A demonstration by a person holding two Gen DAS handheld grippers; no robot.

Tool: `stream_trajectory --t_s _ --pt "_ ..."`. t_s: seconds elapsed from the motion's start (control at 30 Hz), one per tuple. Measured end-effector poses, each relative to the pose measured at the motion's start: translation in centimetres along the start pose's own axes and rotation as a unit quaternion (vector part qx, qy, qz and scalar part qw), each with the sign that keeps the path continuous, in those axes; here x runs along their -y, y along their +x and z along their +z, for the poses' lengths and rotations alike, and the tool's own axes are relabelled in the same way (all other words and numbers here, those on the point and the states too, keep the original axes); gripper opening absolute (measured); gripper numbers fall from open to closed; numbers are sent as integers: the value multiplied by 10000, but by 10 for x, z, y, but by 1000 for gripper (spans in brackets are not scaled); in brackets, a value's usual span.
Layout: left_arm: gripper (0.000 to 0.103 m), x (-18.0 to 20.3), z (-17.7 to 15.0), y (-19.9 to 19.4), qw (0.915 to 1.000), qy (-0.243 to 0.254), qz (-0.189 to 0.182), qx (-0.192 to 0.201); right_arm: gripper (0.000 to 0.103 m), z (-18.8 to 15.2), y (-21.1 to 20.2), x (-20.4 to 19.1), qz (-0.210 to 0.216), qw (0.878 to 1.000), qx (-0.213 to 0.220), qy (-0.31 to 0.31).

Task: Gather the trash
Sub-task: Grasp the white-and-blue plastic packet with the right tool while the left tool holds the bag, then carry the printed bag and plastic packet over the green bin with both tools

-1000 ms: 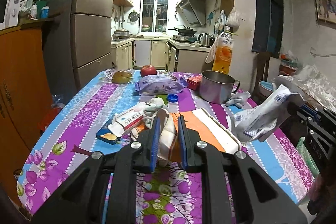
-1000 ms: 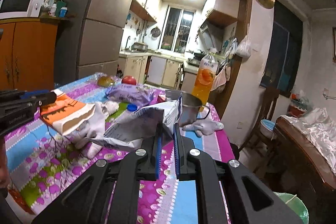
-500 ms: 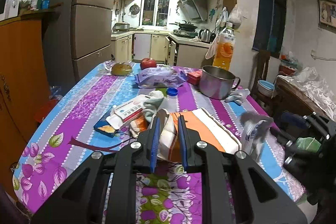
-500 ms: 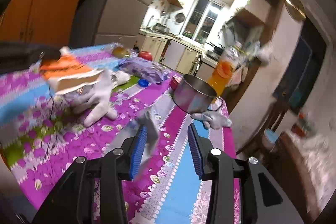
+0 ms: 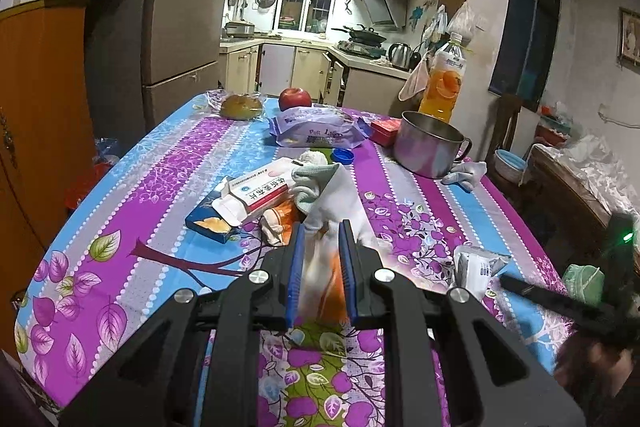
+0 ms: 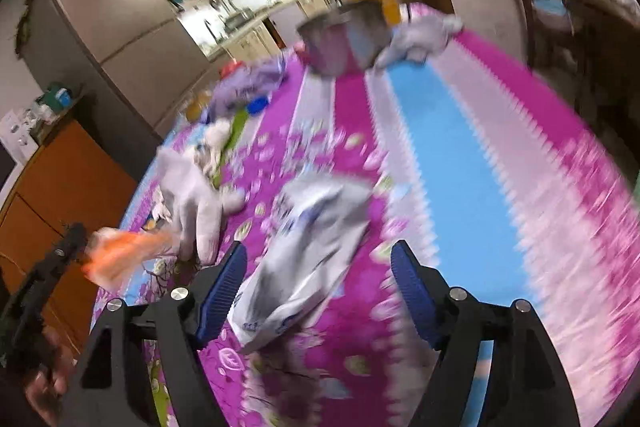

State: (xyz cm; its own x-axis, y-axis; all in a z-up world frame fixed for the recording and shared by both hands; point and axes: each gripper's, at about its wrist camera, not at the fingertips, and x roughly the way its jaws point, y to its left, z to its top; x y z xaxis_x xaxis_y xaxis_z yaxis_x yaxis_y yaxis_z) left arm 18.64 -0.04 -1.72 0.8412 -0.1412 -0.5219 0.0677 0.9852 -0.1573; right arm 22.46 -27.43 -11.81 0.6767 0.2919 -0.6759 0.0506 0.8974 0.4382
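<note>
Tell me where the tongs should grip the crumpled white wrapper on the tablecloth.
Probably the raised crumpled end of the white wrapper, from above, pads across its narrow width: it lies loose and flattish on the tablecloth, so only that ridge offers purchase.

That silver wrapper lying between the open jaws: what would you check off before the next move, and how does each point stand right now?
1. Silver wrapper free of the right gripper: ok, the jaws are opening and it lies on the tablecloth.
2. Left gripper shut on the orange-and-white bag: ok.
3. Bag mouth open to take trash: cannot tell.
4. Wrapper within the table edge: ok.
5. Right view sharp enough to aim: not ok, blurred.
</note>
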Motion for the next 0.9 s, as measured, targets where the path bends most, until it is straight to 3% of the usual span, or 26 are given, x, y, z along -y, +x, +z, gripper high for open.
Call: stream_trajectory --t_s 0.23,0.33,0.37,0.43,0.5,0.53,0.73,0.9 --pt "16 -5 -5 7 9998 64 -17 -172 73 -10 35 -27 -749 9966 4 -331" --pt "17 -11 -12 21 9968 141 -383 -686 52 -9 40 -31 -738 9953 -46 -633" --pt "20 -13 -15 24 9952 137 -516 -815 36 -7 40 -31 -670 9951 -76 -718" --pt "49 -10 -25 32 9891 306 -845 -1167 34 -7 39 -35 -603 9938 -92 -930" --pt "67 -1 -37 32 9836 522 -1112 -1318 33 -9 36 -35 -453 9938 -139 -1002" --pt "71 2 -42 32 9826 582 -1155 -1329 33 -10 35 -36 -413 9937 -141 -1034" --pt "81 12 -55 42 9824 960 -765 -1408 33 -14 32 -37 -262 9927 -195 -1159" --pt "82 22 -68 63 9776 1289 -281 -1640 33 -16 31 -37 -214 9920 -186 -1232"
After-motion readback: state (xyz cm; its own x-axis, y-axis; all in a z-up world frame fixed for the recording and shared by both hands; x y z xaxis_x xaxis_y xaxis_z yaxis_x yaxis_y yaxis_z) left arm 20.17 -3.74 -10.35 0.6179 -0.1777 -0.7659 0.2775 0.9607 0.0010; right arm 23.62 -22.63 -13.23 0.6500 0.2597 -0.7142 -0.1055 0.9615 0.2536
